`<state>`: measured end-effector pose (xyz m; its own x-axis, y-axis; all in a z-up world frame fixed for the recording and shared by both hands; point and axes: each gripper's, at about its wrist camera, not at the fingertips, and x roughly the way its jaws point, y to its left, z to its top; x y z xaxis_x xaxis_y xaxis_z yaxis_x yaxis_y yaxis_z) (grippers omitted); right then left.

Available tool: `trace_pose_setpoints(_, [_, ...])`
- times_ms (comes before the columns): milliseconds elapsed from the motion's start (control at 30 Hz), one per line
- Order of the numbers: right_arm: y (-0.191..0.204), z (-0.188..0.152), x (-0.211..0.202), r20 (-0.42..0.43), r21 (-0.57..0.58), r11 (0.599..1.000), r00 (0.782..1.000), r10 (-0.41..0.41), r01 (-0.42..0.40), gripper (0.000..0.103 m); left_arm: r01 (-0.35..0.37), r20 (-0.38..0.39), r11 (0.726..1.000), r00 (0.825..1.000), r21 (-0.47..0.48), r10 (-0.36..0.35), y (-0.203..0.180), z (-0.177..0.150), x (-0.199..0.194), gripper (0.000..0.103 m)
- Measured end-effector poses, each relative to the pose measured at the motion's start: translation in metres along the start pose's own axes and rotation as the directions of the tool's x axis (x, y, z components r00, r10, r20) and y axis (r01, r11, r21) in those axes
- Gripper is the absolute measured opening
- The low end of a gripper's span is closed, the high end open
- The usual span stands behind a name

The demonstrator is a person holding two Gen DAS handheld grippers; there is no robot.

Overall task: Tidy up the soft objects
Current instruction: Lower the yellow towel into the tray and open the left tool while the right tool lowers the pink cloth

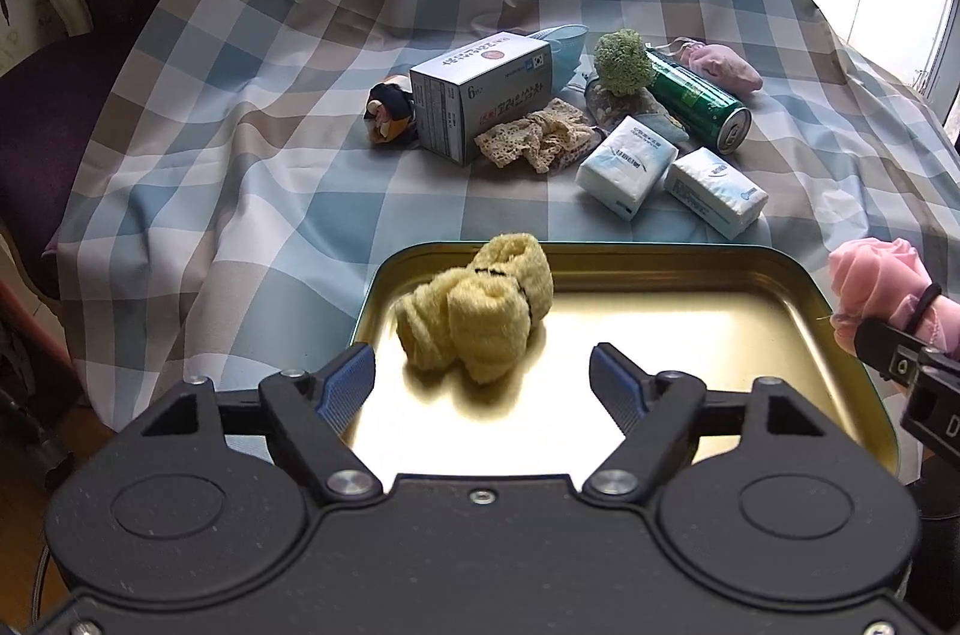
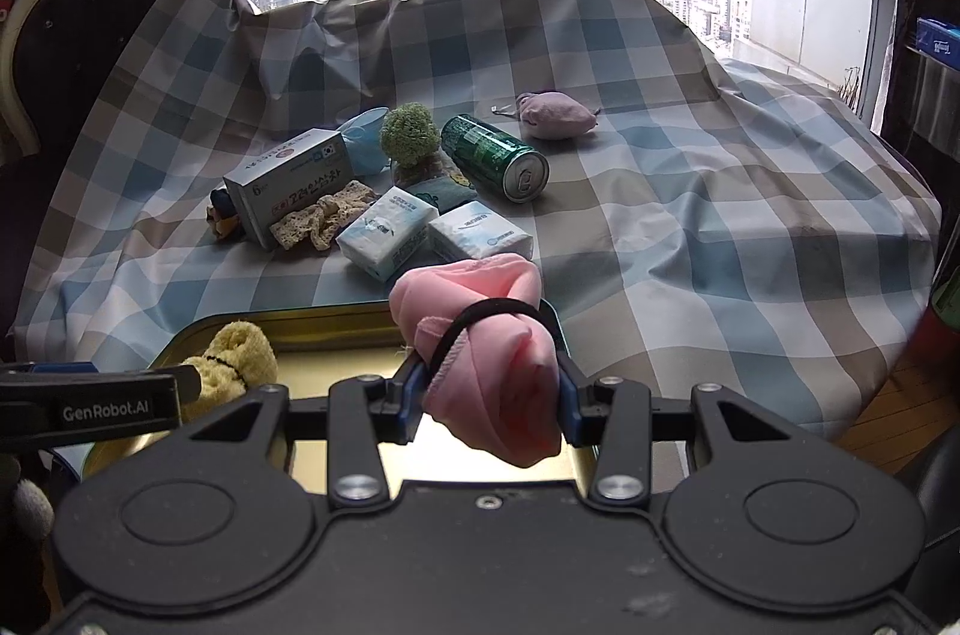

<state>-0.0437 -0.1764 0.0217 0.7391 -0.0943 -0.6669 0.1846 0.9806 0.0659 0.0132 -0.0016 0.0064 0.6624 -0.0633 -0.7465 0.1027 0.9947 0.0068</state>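
Yellow bundle in the tin, pink one still gripped

Left gripper (image 1: 483, 374) fingers are released around the yellow cloth bundle (image 1: 474, 314) in the gold tin tray (image 1: 690, 329). Right gripper (image 2: 489, 398) clenches the pink cloth bundle (image 2: 486, 353) over the tray's far rim; beyond, open checked tablecloth (image 2: 720, 227) on the table.
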Motion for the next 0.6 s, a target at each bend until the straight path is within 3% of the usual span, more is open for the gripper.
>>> trace_pose_setpoints(133, [0.000, -0.001, -0.002, 0.006, -0.006, 1.000, 1.000, 0.006, -0.006, 0.042, -0.002, -0.003, 1.000, 1.000, -0.002, 0.002, 0.000, -0.001, -0.001, 0.075])
trace_pose_setpoints(233, [0.000, -0.001, -0.004, 0.012, -0.011, 1.000, 1.000, 0.010, -0.010, 0.042, -0.002, 0.005, 1.000, 1.000, -0.002, 0.002, 0.000, -0.001, -0.001, 0.084])
trace_pose_setpoints(600, [0.001, -0.003, -0.011, 0.028, -0.029, 0.999, 0.999, 0.025, -0.024, 0.043, -0.001, 0.008, 1.000, 1.000, 0.000, 0.001, -0.001, -0.001, -0.003, 0.084])
